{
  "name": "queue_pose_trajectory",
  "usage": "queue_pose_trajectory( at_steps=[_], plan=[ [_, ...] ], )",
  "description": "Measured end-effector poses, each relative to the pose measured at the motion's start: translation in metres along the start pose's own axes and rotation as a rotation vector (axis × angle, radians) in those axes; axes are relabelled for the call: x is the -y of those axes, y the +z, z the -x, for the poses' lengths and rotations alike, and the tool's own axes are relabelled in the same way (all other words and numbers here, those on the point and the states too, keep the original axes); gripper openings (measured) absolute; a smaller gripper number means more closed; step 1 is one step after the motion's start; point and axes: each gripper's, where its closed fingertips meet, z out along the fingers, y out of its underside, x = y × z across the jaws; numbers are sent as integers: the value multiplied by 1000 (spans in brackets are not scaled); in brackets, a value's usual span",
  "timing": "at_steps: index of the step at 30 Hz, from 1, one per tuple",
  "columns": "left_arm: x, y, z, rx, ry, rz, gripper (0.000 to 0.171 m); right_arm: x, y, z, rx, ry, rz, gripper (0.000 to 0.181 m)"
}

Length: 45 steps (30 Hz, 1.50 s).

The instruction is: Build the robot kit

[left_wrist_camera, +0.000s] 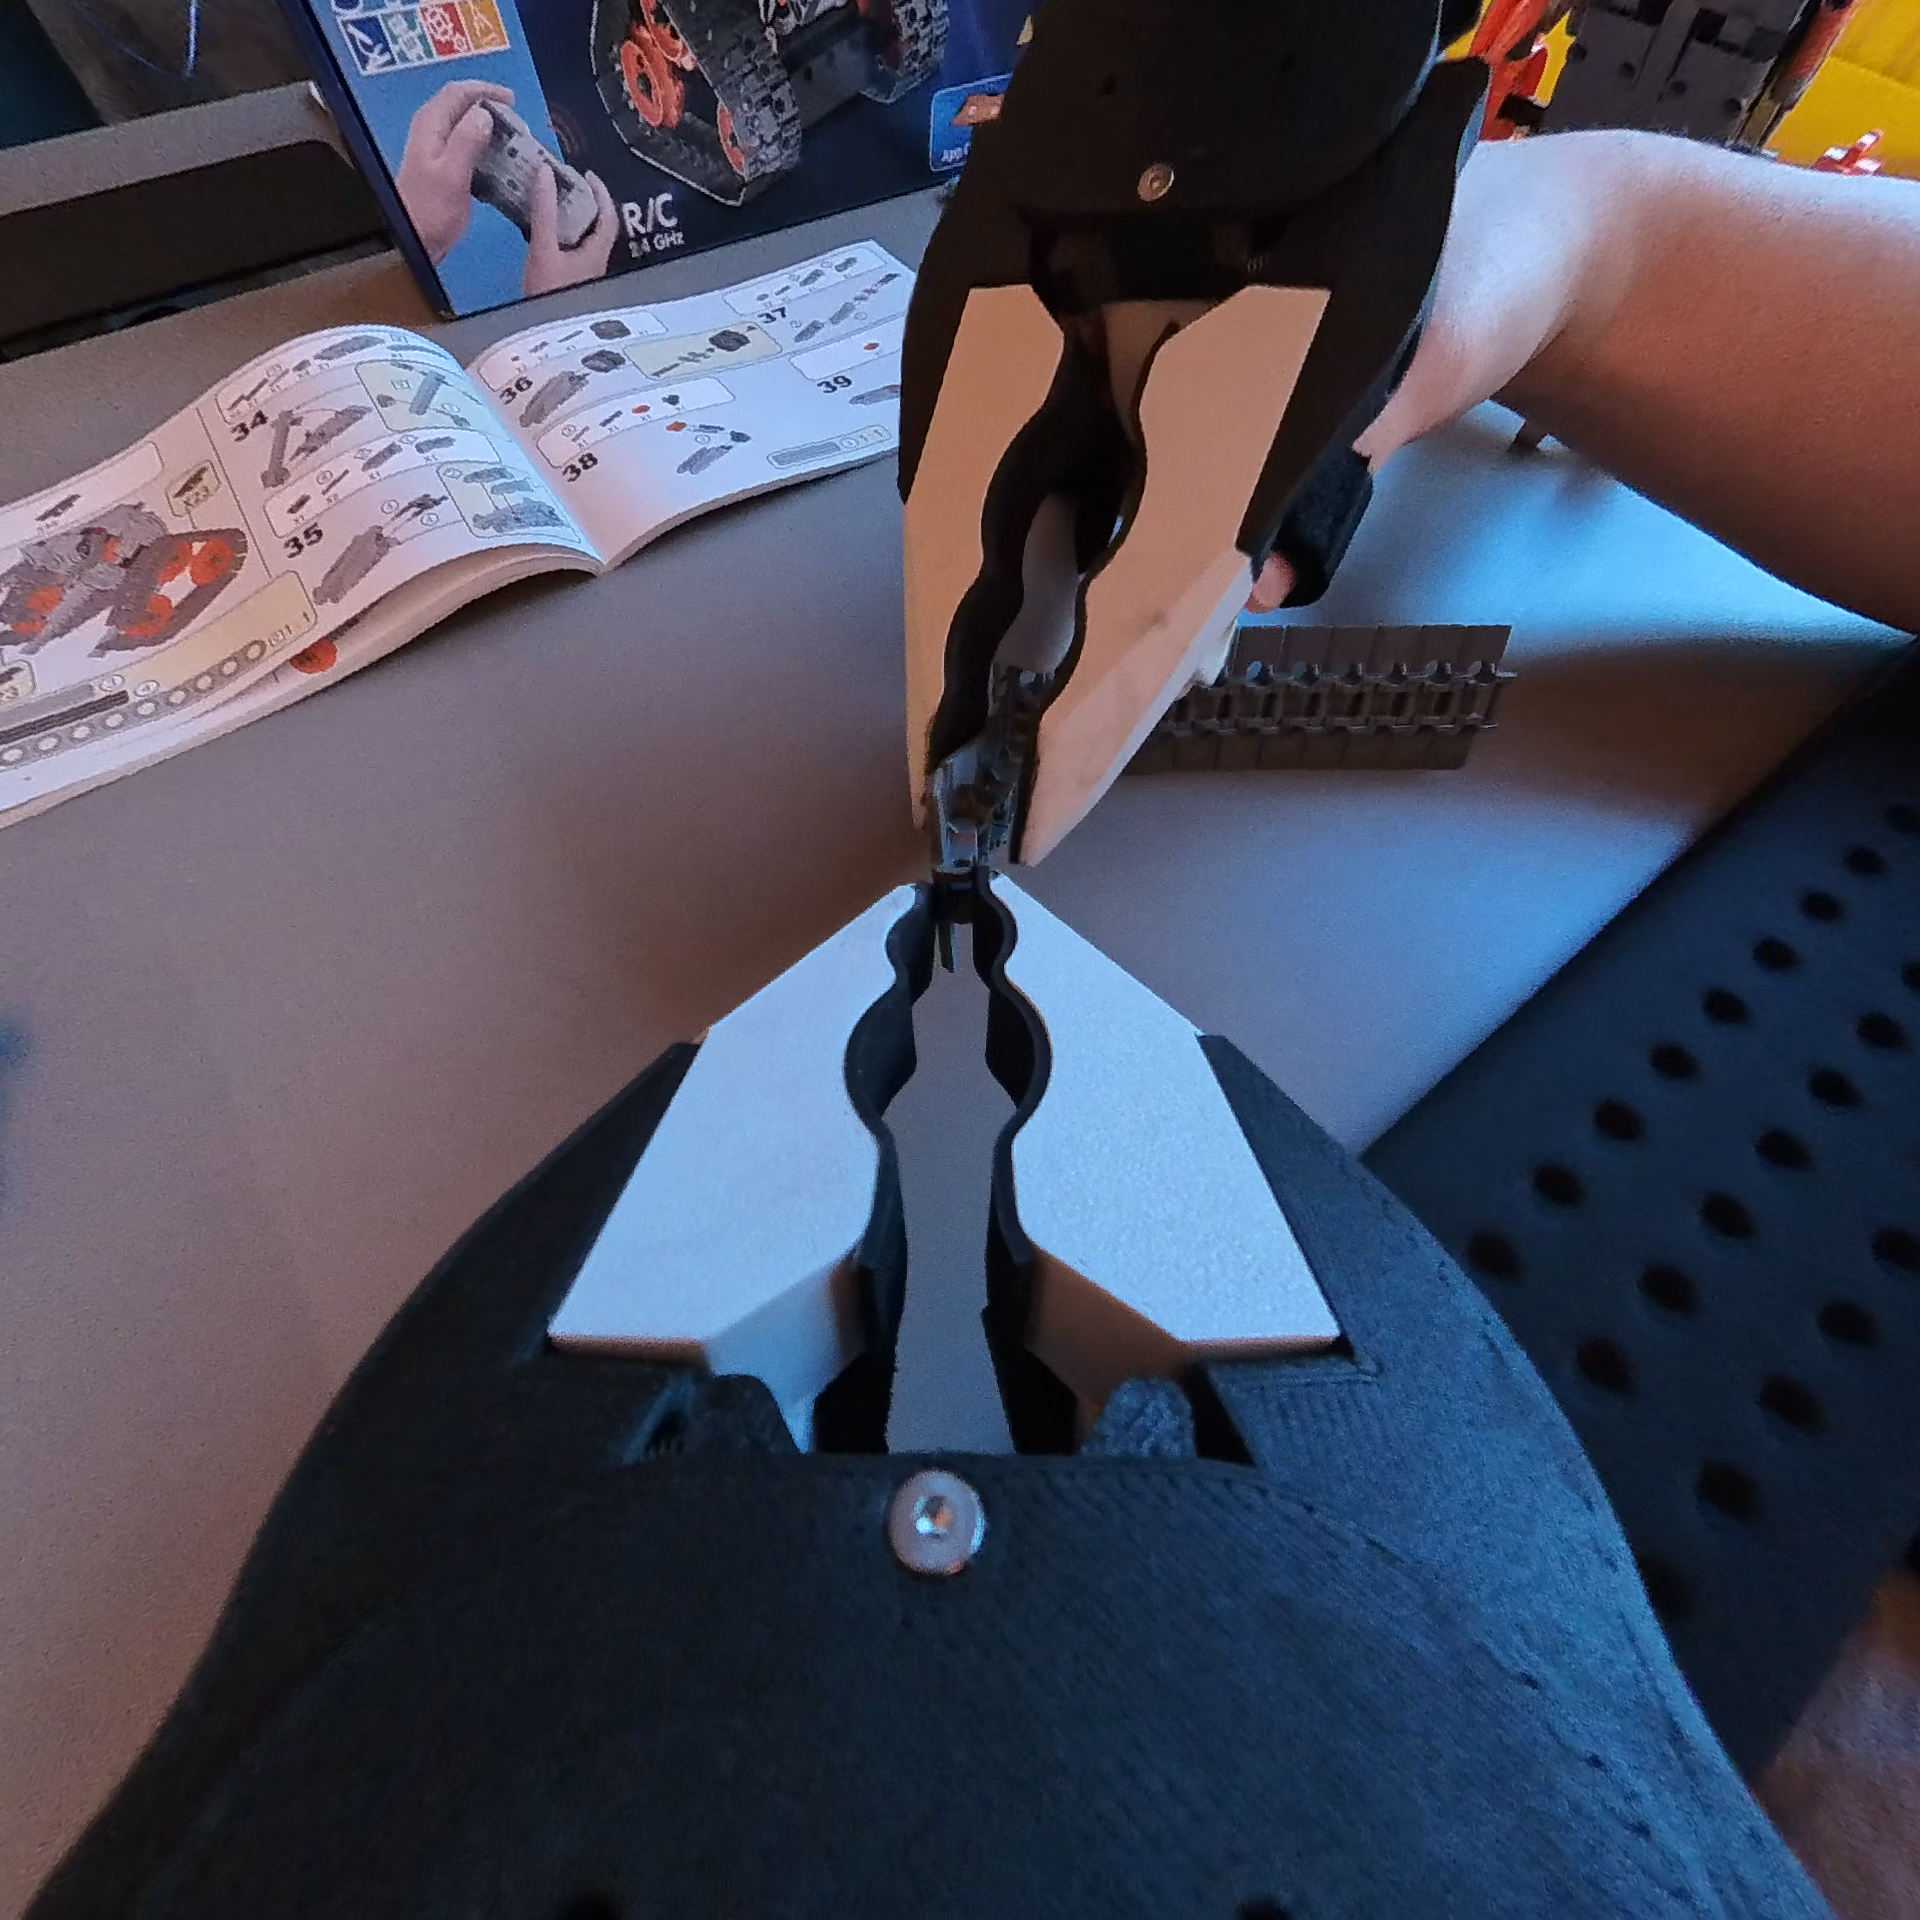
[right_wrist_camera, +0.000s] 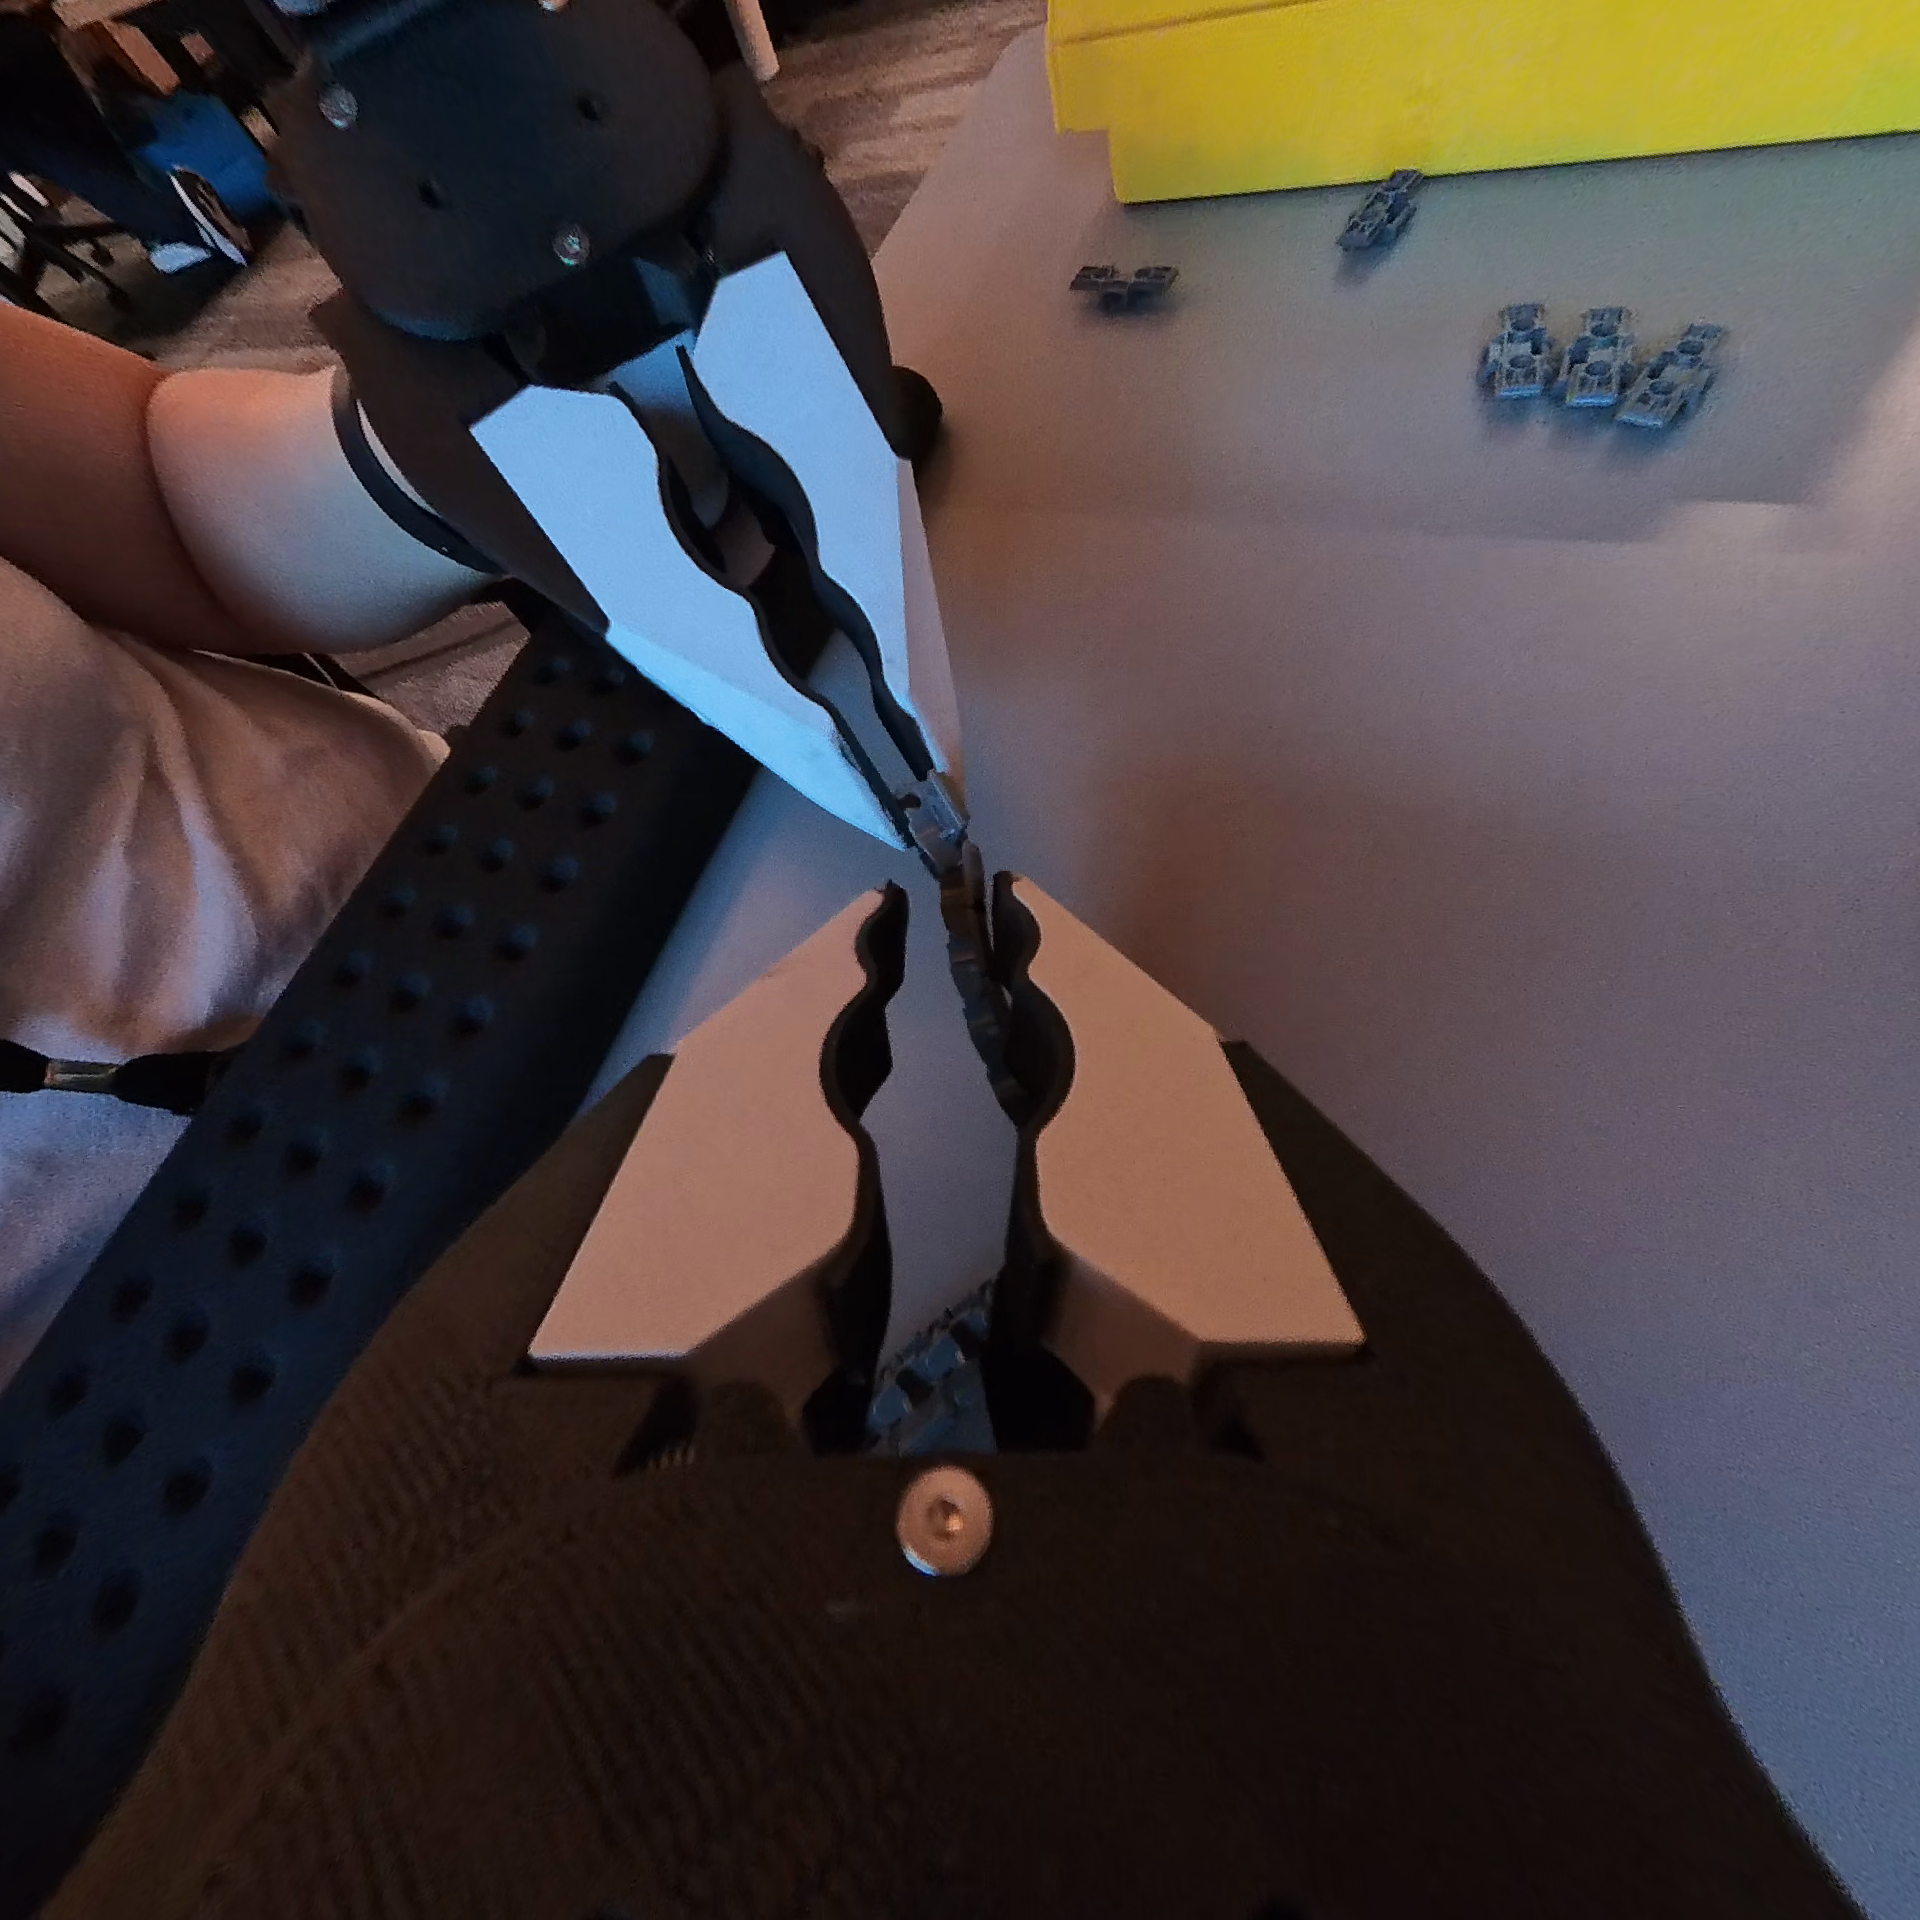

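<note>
My left gripper (left_wrist_camera: 956, 899) is shut on a small dark track link (left_wrist_camera: 951, 914) at its fingertips. My right gripper (right_wrist_camera: 943, 894) faces it tip to tip and is shut on a short dark strip of track links (right_wrist_camera: 977, 997) that lies along its right finger. The two pieces meet end to end above the grey table (right_wrist_camera: 1455, 831). In the left wrist view the right gripper (left_wrist_camera: 977, 831) comes down from above with the strip (left_wrist_camera: 982, 769). In the right wrist view the left gripper (right_wrist_camera: 930, 821) comes in from the upper left with its link (right_wrist_camera: 940, 810).
An open instruction booklet (left_wrist_camera: 416, 468) and a blue toy box (left_wrist_camera: 623, 135) lie at the far left. A longer track strip (left_wrist_camera: 1351, 696) lies behind the right gripper. A black perforated board (left_wrist_camera: 1714, 1143) borders the table. Loose grey links (right_wrist_camera: 1600, 364) lie near a yellow box (right_wrist_camera: 1455, 83). Only a small space, under 4 cm, lies between the two pairs of fingers.
</note>
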Motion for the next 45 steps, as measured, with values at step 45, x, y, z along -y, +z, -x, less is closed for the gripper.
queue_pose_trajectory(
  at_steps=[45],
  plan=[
    [-3,17,23,230,222,82,5,-4,4,-26,-235,-27,118,4]
  ],
)
